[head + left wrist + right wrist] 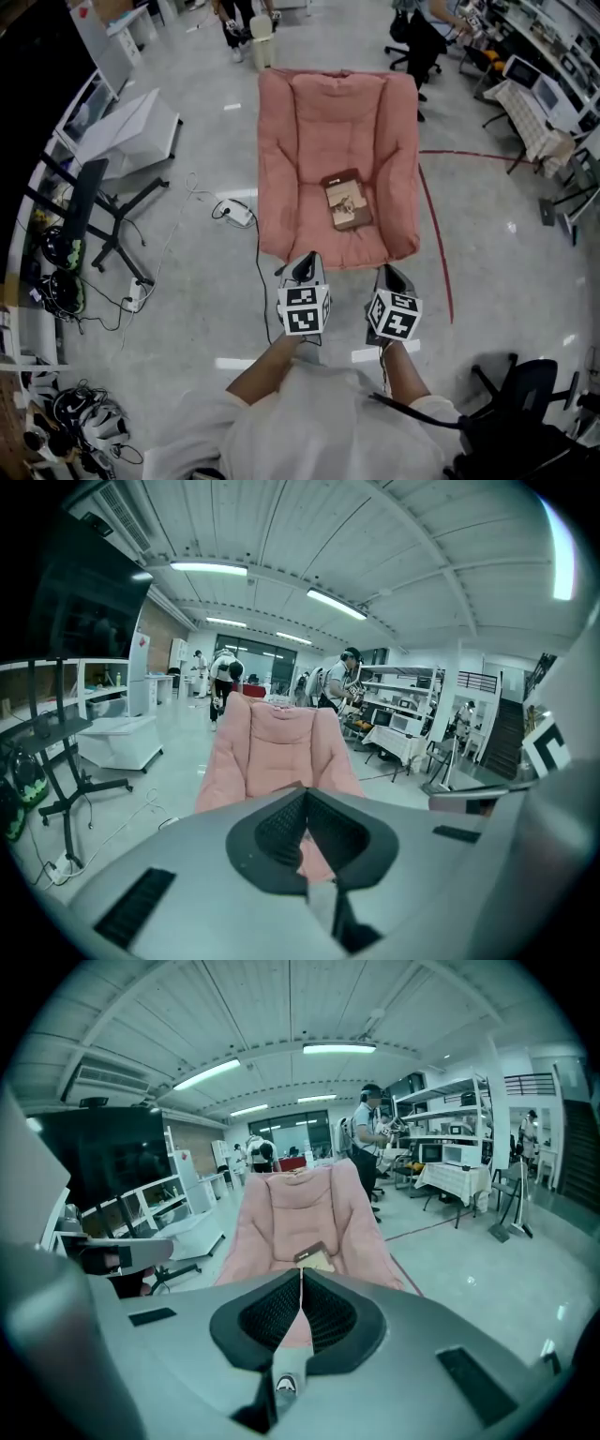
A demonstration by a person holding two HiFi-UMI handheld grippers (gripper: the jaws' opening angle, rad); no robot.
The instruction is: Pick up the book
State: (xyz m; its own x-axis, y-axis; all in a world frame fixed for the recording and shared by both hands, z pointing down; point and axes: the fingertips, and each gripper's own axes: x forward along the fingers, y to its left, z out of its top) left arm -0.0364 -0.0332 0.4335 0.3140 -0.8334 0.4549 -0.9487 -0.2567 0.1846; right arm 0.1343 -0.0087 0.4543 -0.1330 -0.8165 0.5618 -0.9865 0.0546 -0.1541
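While the book (348, 202) is lying on the pink chair (281, 141) ahead, untouched, we are holding the left tongs (306, 262) and right tongs (390, 274) shut, empty.

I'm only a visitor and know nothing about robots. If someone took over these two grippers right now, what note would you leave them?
Left gripper: shut, empty, near the front edge of the pink chair.
Right gripper: shut, empty, beside the left one.
Book: lying on the chair's seat, untouched.
Done: nothing picked up yet.
Left: open a gripper, reach the book, grip, lift.
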